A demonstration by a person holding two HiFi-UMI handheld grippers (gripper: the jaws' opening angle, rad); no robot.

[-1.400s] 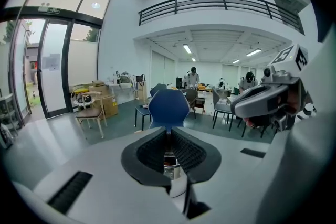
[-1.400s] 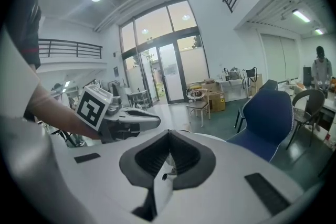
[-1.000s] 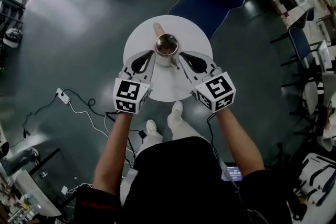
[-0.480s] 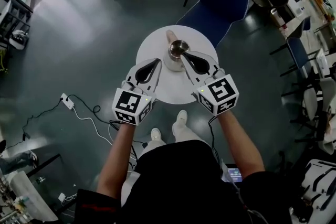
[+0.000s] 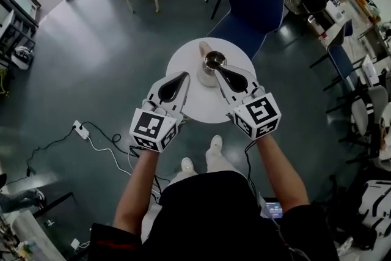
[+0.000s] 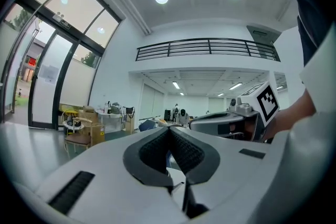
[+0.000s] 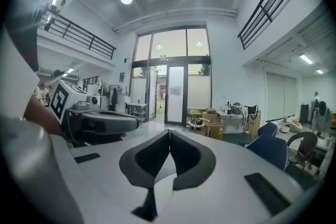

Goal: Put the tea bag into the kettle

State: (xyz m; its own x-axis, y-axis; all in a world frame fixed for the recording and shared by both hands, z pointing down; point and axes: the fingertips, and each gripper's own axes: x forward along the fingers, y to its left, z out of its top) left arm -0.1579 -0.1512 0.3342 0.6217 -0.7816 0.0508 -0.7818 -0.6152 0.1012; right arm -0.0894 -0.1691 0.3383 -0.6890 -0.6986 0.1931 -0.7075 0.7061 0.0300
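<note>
Spotted kettle (image 5: 214, 60) open-topped on round white table (image 5: 182, 57), blue chair (image 5: 259, 6) behind; held left gripper (image 5: 185, 76) and right gripper (image 5: 219, 68) above table, jaws together, empty, right tip overlapping kettle.

Small round white desk (image 5: 204, 102) stands on a dark grey-green floor (image 5: 104, 64). A metal kettle (image 5: 214, 62) sits on it, upright with its open mouth facing up, toward the far side of the top. A pale beige handle (image 5: 204, 49) sticks out from the kettle's far-left side; what is inside the kettle is too small to tell.
</note>
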